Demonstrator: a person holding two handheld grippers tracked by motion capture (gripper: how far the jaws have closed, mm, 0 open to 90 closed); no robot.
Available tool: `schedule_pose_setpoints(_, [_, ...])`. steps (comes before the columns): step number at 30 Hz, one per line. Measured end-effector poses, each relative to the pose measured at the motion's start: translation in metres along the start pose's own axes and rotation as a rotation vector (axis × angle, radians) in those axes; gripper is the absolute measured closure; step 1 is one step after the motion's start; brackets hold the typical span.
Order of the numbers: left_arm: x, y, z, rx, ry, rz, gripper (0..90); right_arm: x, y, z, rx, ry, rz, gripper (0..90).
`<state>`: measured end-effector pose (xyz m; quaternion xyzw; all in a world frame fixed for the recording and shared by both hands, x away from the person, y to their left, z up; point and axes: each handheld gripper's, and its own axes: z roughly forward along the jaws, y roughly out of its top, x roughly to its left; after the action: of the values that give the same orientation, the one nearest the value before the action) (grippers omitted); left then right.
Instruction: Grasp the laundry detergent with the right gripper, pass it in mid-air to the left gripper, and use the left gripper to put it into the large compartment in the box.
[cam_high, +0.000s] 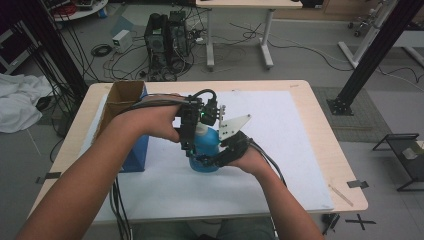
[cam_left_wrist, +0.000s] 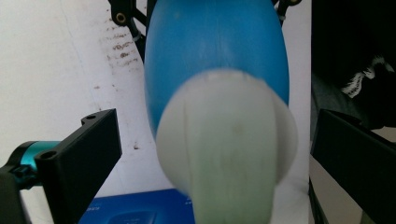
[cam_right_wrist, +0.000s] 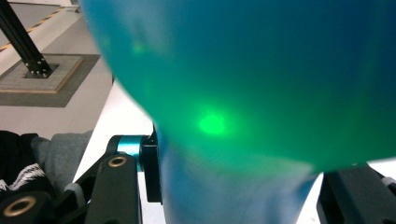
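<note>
A blue bottle (cam_high: 206, 142) with a white cap (cam_left_wrist: 226, 144) stands on the white mat (cam_high: 285, 150) at the table's middle. My left gripper (cam_high: 191, 131) comes down from above and is open. In the left gripper view its jaws (cam_left_wrist: 215, 128) stand either side of the cap, with a gap on each side. My right gripper (cam_high: 212, 160) holds the bottle low on its body from the near right. In the right gripper view both jaws (cam_right_wrist: 238, 175) press against the blue body (cam_right_wrist: 243, 84). A green light spot shows on the bottle.
An open cardboard box (cam_high: 121, 97) with a blue side (cam_high: 136, 152) stands on the table's left part, close to my left forearm. The table edge (cam_high: 345, 165) runs at the right. Computers and cables sit on the floor beyond the table.
</note>
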<state>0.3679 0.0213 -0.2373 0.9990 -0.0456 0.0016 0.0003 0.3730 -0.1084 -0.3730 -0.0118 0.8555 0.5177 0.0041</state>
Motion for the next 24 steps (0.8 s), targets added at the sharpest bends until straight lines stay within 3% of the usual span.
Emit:
schedule_pose_setpoints(4, [-0.001,0.001,0.003,0.002,-0.006,-0.001,1.7,0.0,0.003,0.005,-0.006,0.006,-0.018,45.2])
schedule_pose_setpoints(5, [-0.001,0.002,0.003,0.004,-0.007,0.001,1.7,0.002,0.004,0.005,-0.007,0.018,0.013,45.2])
schedule_pose_setpoints(6, [-0.001,0.002,0.004,0.002,-0.008,-0.002,1.7,0.001,0.004,0.005,-0.003,0.02,-0.004,45.2])
schedule_pose_setpoints(9, [-0.003,0.003,0.006,0.01,-0.013,-0.02,1.7,0.003,0.006,0.009,-0.005,0.012,0.012,45.2])
schedule_pose_setpoints(10, [-0.001,0.003,0.008,0.012,-0.015,-0.004,1.7,0.006,0.007,0.01,0.0,0.034,0.039,45.2])
schedule_pose_setpoints(11, [-0.002,0.003,0.009,0.014,-0.02,-0.019,1.7,0.007,0.008,0.009,0.007,0.034,0.051,45.2])
schedule_pose_setpoints(14, [-0.002,0.003,0.011,0.019,-0.026,-0.009,1.7,0.011,0.008,0.009,0.031,0.052,0.096,45.2])
schedule_pose_setpoints(17, [-0.002,0.005,0.013,0.023,-0.023,-0.003,2.8,0.005,0.009,0.011,-0.012,0.016,0.003,45.1])
schedule_pose_setpoints(19, [-0.003,0.005,0.013,0.02,-0.014,-0.006,3.7,0.004,0.009,0.012,-0.017,0.011,-0.002,45.2])
schedule_pose_setpoints(20, [-0.002,0.006,0.013,0.02,-0.003,0.012,3.8,0.005,0.009,0.011,-0.011,0.015,0.007,45.1])
schedule_pose_setpoints(22, [-0.003,0.006,0.012,0.023,-0.008,-0.001,9.8,0.007,0.009,0.011,-0.003,0.023,0.03,45.1])
schedule_pose_setpoints(24, [-0.003,0.006,0.012,0.022,-0.003,-0.003,9.8,0.007,0.009,0.011,-0.004,0.022,0.03,45.2])
